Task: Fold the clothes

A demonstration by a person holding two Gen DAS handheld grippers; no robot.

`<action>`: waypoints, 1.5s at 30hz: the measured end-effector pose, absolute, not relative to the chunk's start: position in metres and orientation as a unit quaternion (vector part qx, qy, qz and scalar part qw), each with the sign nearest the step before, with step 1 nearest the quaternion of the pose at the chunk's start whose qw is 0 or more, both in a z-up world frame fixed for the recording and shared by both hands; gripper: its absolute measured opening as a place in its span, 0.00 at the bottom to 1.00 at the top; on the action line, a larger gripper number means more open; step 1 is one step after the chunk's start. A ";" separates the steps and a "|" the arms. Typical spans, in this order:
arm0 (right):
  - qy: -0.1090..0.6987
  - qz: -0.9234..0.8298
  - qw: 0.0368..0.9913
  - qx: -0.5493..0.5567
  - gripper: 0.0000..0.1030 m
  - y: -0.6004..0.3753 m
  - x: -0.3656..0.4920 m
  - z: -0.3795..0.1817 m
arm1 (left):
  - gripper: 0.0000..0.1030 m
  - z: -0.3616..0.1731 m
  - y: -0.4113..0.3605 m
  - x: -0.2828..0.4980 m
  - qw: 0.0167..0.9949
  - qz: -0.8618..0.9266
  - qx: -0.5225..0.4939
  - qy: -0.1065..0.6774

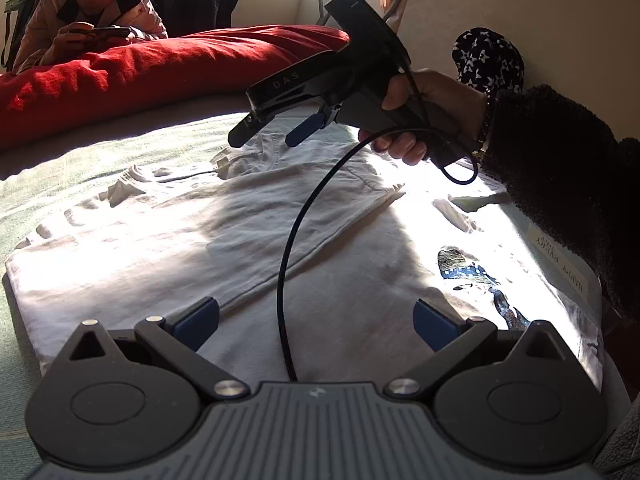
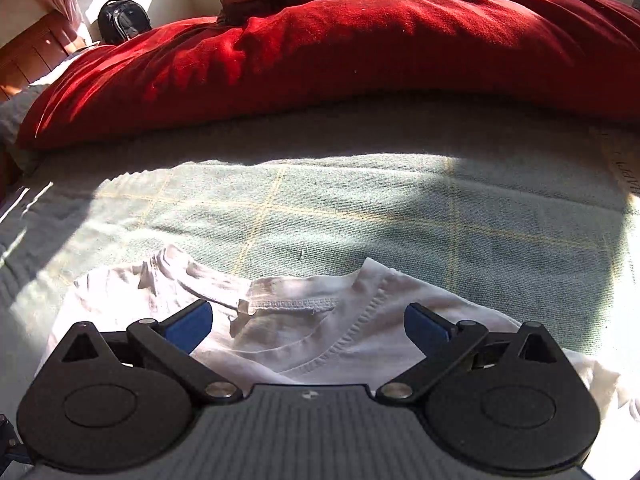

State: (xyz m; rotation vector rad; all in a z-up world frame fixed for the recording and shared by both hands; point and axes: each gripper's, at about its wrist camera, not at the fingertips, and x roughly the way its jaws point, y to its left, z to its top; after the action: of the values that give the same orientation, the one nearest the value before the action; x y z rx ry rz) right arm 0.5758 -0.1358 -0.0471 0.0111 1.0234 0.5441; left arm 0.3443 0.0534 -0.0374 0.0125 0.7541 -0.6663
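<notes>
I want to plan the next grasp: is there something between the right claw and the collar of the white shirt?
Nothing visible blocks it. The right claw is open directly over the collar of the white shirt, with only air between. The black cable hangs nearer the left claw.

Place: a home bedroom.
Bed: a pale green checked woven blanket is covering it.
Behind blanket: a plump red quilt is lying bunched.
</notes>
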 end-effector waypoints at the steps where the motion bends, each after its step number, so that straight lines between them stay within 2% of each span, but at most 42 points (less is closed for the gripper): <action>1: 0.491 0.266 0.830 -0.003 1.00 -0.129 0.575 -0.050 | 0.99 -0.038 0.053 0.344 0.875 -0.322 0.007 0.362; 4: 0.506 0.249 0.826 -0.029 1.00 -0.111 0.585 -0.070 | 0.99 -0.039 0.051 0.343 0.874 -0.326 0.010 0.362; 7: 0.471 0.227 0.852 -0.025 1.00 -0.106 0.595 -0.077 | 0.99 -0.039 0.051 0.343 0.874 -0.328 0.009 0.359; 11: 0.445 0.226 0.866 0.032 1.00 -0.111 0.597 -0.062 | 0.99 -0.036 0.051 0.339 0.875 -0.331 0.012 0.353; 14: 0.471 0.283 0.833 0.063 1.00 -0.107 0.588 -0.053 | 0.99 -0.033 0.049 0.336 0.873 -0.340 0.015 0.349; 18: 0.520 0.307 0.795 0.052 1.00 -0.083 0.579 -0.060 | 0.99 -0.031 0.045 0.331 0.871 -0.350 0.025 0.345; 28: 0.456 0.282 0.844 0.010 1.00 -0.082 0.571 -0.055 | 0.99 -0.022 0.043 0.320 0.870 -0.366 0.020 0.330; 35: 0.442 0.232 0.867 0.006 1.00 -0.157 0.552 -0.027 | 0.99 -0.017 0.034 0.307 0.862 -0.394 0.026 0.318; 41: 0.486 0.159 0.858 0.054 1.00 -0.227 0.563 -0.067 | 0.99 -0.024 0.026 0.309 0.856 -0.398 0.032 0.327; 45: 0.467 0.152 0.865 0.107 1.00 -0.245 0.568 -0.074 | 0.99 -0.029 0.026 0.317 0.862 -0.377 0.015 0.339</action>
State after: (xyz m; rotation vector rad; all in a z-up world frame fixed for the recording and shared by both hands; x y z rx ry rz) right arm 0.5678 -0.2450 -0.0737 0.2251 0.9780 0.3177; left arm 0.3173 0.0264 -0.0295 0.0308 0.7110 -0.7908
